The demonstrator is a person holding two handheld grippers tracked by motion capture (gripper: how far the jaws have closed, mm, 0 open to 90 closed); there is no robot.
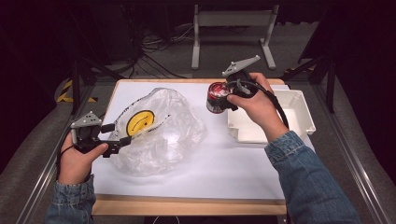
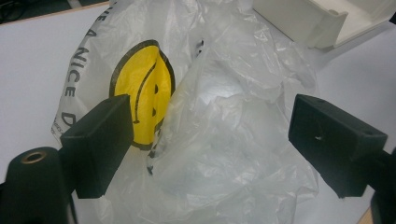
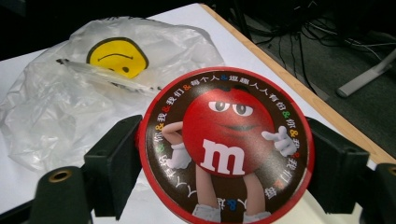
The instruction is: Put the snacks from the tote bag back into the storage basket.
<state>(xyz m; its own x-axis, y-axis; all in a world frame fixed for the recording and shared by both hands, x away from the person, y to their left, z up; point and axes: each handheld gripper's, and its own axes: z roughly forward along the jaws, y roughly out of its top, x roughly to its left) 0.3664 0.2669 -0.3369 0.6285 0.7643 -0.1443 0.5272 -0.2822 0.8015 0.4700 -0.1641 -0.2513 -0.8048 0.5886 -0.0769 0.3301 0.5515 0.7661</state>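
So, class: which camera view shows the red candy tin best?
The right gripper view: the red candy tin faces the camera, lid picture sharp, clamped between both jaws. The high view shows it small, beside the hand.

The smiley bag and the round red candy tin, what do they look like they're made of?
Smiley bag: thin, translucent plastic film, judging by its crinkles, soft shine and the table showing through. Candy tin: probably printed metal, though hard plastic is possible; its lid is glossy and rigid with a rolled-looking red rim.
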